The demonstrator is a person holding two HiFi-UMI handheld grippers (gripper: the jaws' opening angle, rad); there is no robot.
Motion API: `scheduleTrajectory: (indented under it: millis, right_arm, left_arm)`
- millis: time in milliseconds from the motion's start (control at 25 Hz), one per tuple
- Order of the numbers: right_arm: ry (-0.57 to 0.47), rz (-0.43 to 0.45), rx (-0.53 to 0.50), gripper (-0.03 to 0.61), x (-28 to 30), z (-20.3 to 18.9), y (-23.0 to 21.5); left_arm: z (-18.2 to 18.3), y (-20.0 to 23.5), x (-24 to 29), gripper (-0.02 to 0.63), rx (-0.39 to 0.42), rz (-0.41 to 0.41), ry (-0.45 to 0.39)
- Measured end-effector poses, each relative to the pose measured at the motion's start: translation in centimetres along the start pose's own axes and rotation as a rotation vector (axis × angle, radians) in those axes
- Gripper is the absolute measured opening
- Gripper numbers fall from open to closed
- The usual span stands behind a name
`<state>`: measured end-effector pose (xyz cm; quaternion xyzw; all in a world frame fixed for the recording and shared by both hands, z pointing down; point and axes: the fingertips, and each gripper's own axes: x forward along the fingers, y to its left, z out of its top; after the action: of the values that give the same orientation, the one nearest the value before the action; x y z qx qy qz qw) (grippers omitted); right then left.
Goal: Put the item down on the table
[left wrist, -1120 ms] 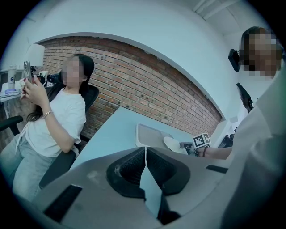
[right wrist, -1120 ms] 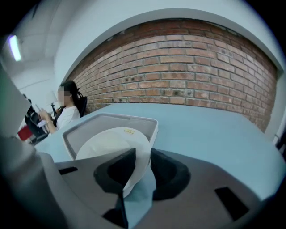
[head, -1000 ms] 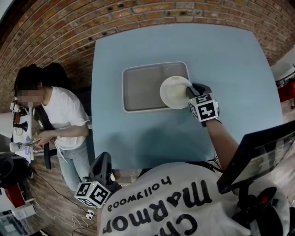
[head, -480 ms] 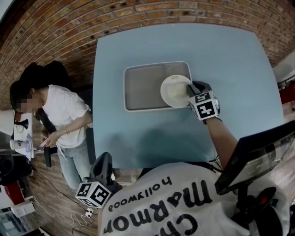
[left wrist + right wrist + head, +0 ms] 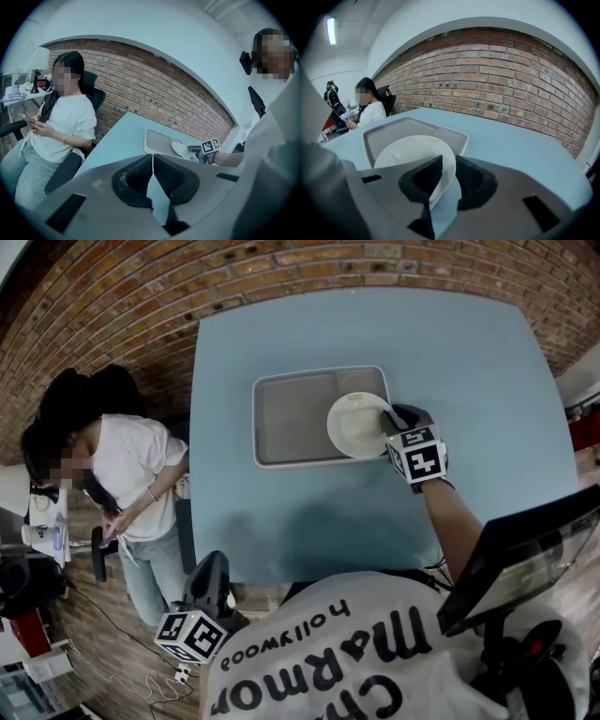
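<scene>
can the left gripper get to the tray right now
Probably not from where it hangs: the left gripper sits off the table's near edge, jaws together, well short of the tray. The bare table between leaves the way free if it moves in.

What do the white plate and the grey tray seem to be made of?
The plate: probably ceramic or melamine, smooth and faintly glossy; even white, thin rim. The tray: likely matte plastic; uniform grey, rounded moulded corners, raised lip.
</scene>
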<state>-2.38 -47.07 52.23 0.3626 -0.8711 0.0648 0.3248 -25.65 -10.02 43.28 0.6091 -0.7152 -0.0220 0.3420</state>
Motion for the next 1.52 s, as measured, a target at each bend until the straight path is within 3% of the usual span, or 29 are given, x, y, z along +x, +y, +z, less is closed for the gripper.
scheduleTrajectory:
  millis: [200, 400, 560, 800, 1080, 1520]
  right_arm:
    - [-0.048, 0.000, 0.024, 0.092, -1.6, 1.5, -0.3]
    - [-0.130, 0.068, 0.125, 0.091, -4.2, 3.4, 0.5]
    - [-0.147, 0.125, 0.128, 0.084, -6.3, 3.8, 2.0]
    - [-0.116, 0.148, 0.167, 0.066, -9.5, 2.2, 3.2]
    - [-0.095, 0.161, 0.215, 0.060, -12.3, -0.2, 5.7]
    - [-0.111, 0.206, 0.322, 0.024, -15.1, -2.7, 8.6]
  left_arm:
    - [0.3, -0.2, 0.4, 0.014, 0.014, -0.019, -0.001]
    - [0.9, -0.7, 1.8, 0.014, 0.039, -0.074, -0.003]
    - [1.2, -1.4, 2.7, 0.014, 0.056, -0.116, -0.001]
    - [1.2, -3.2, 5.0, 0.014, 0.083, -0.212, 0.000]
    - [1.6, -4.2, 7.6, 0.014, 0.136, -0.253, -0.012]
    - [-0.6, -3.9, 10.8, 0.014, 0.210, -0.296, 0.082]
